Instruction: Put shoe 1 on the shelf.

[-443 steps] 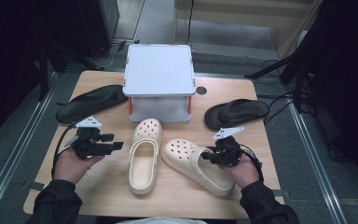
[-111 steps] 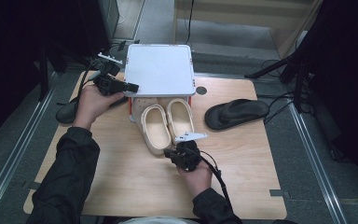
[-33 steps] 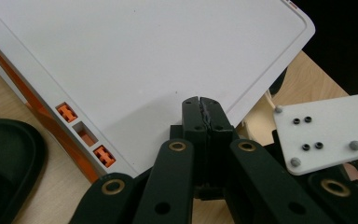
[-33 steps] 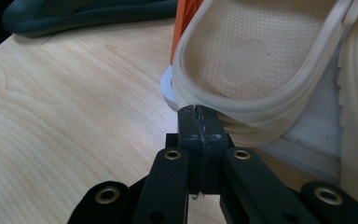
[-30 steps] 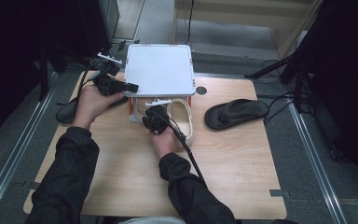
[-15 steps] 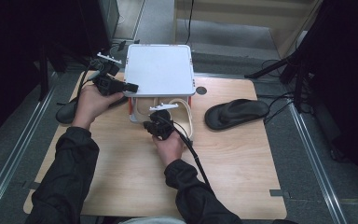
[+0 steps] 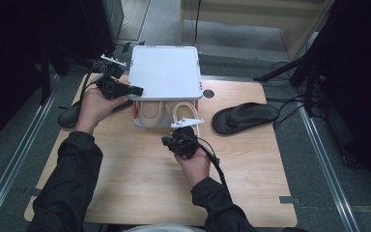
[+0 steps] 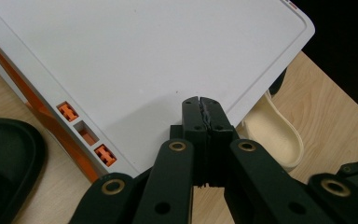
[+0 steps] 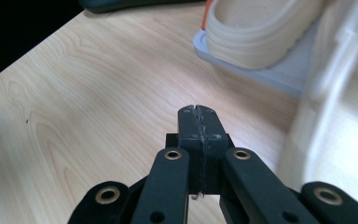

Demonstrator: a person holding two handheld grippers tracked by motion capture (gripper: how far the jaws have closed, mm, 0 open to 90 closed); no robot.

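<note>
Just ahead of right gripper (image 7: 176,140), jaws pressed together, empty: cream clogs (image 7: 170,112) now tucked under white rack (image 7: 164,72). Pulled back since shove. Left gripper (image 7: 134,90), closed, steadying rack top. Stowing looks finished.

Two beige clogs (image 7: 166,112) sit under the white rack (image 7: 164,72); the left gripper (image 7: 136,90) rests on its top, the right gripper (image 7: 166,141) hovers above the desk (image 7: 125,179).

right gripper (image 7: 170,140) drew back toward 6 o'clock, off the shoes | both cream clogs (image 7: 150,112) now tucked under white rack (image 7: 164,72)
</note>
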